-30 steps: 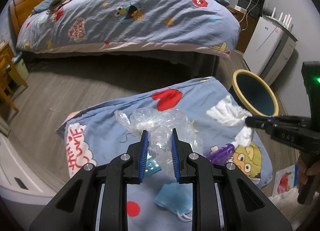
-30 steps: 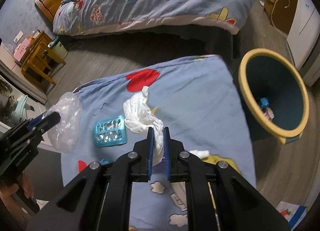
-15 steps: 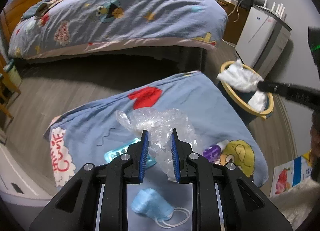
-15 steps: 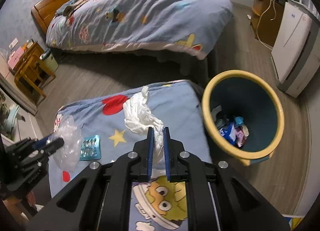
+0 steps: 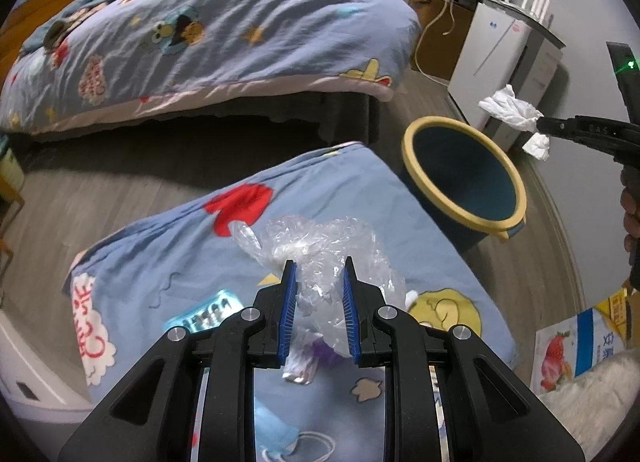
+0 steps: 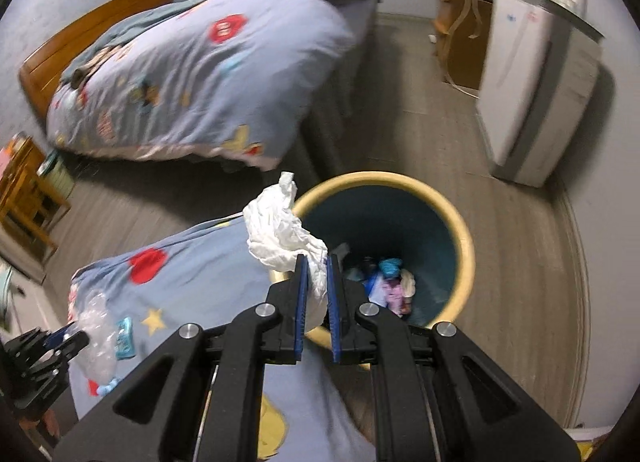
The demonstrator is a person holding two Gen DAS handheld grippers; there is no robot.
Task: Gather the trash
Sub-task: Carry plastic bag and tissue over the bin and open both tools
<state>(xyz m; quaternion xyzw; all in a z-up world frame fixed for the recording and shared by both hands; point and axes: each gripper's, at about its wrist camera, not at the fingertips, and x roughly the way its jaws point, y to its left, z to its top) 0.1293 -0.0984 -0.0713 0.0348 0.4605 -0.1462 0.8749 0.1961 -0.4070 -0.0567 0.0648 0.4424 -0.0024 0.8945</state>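
My left gripper (image 5: 319, 274) is shut on a crumpled clear plastic bag (image 5: 320, 246), held above the blue cartoon-print cover (image 5: 192, 246). My right gripper (image 6: 317, 266) is shut on a crumpled white tissue (image 6: 280, 230) and hangs at the near rim of the yellow-rimmed blue bin (image 6: 460, 238), which holds several wrappers. In the left wrist view the right gripper (image 5: 540, 126) and its tissue (image 5: 510, 108) show beyond the bin (image 5: 412, 150). On the cover lie a teal blister pack (image 5: 208, 312), a light blue face mask (image 5: 276, 438) and a silver wrapper (image 5: 300, 362).
A large bed (image 5: 200, 30) with the same print stands behind. A white appliance (image 6: 532, 94) and a wooden cabinet (image 6: 460, 42) stand at the right wall. A printed box (image 5: 576, 346) lies on the floor at the right. Wooden furniture (image 6: 24, 190) stands at the left.
The right gripper has carried the tissue off the cover, rightward and up, to the bin. The left gripper has drifted toward the bin with the plastic bag still in it.
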